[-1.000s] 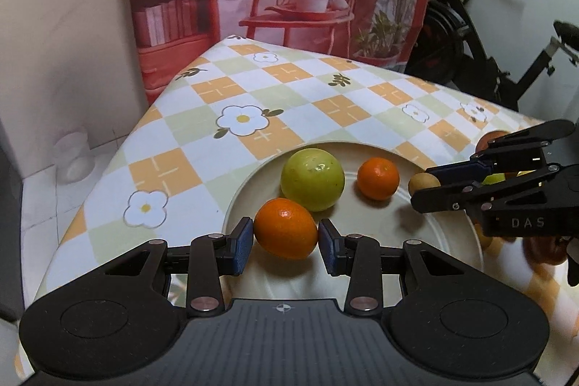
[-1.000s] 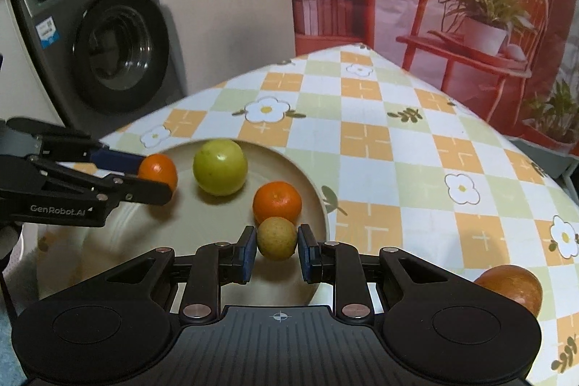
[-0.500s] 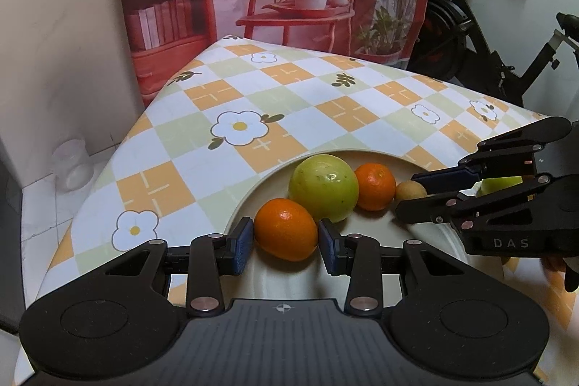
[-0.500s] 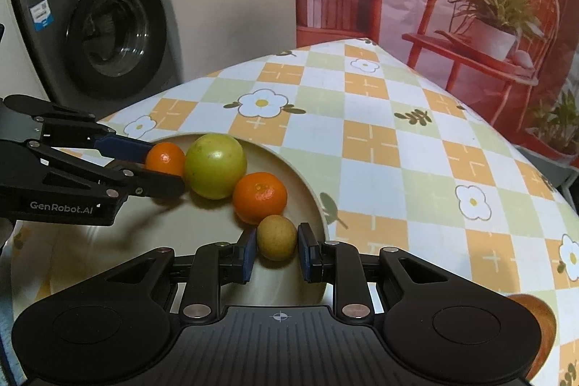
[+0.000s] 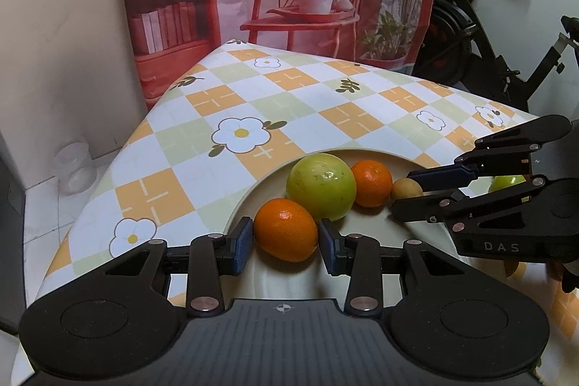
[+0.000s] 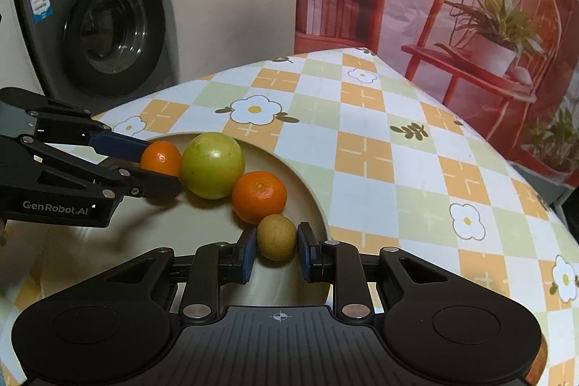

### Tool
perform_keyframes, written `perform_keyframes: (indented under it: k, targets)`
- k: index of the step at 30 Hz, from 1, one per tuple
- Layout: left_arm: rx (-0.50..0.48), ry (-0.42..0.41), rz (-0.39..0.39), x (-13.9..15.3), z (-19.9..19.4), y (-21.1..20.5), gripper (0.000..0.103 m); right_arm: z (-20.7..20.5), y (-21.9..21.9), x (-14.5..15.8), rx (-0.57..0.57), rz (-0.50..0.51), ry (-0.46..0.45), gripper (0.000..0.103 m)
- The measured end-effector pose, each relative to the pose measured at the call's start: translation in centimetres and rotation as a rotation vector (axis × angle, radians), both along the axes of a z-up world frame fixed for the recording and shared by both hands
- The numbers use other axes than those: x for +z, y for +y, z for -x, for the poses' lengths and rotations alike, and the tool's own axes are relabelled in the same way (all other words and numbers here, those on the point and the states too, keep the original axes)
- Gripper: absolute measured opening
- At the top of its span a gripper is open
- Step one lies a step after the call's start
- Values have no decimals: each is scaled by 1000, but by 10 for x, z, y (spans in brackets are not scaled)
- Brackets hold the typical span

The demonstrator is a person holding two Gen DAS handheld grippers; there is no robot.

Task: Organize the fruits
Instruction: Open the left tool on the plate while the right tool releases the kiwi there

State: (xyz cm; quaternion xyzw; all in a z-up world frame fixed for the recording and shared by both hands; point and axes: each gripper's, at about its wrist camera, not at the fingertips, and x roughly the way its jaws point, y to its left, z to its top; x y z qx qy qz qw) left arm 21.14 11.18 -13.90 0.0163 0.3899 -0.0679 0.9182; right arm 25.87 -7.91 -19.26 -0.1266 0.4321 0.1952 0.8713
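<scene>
Left wrist view, from left to right: a checked cloth with white flowers covers the surface [image 5: 253,104], and a pale plate [image 5: 376,152] sits on it. Inside the plate's near rim, the left tool [image 5: 286,237] has its blue pads closed narrowly on an orange [image 5: 286,229]. Just behind and touching that orange sits a large green fruit [image 5: 321,186]. A second orange [image 5: 372,182] rests against the green fruit's right side. Next comes a small brown fruit [image 5: 406,189], gripped by the right tool [image 5: 416,191], which reaches in from the right edge. Another green fruit [image 5: 506,182] shows partly behind that tool's linkage.

Right wrist view, same order: the left tool [image 6: 159,169] comes in from the left with its orange [image 6: 161,158] between its fingers. The green fruit [image 6: 212,165], the second orange [image 6: 259,196] and the small brown fruit [image 6: 277,237] form a curved row along the plate [image 6: 307,190] rim. The right tool [image 6: 277,250] is closed as tight as it goes on the small brown fruit, low over the plate. Beyond the surface [image 6: 380,147] on the left stands a washing machine [image 6: 97,24].
</scene>
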Motion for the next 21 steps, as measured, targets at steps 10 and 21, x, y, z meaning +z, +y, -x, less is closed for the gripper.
perform_keyframes:
  k: [10,21]
  targets:
    - [1,-15,5,8,2,-3,55,5,-3,10,-23,-13,-26,31]
    - [57,-113,45,44,31,-22,55,53,-44,62,-155,-136,-172,31]
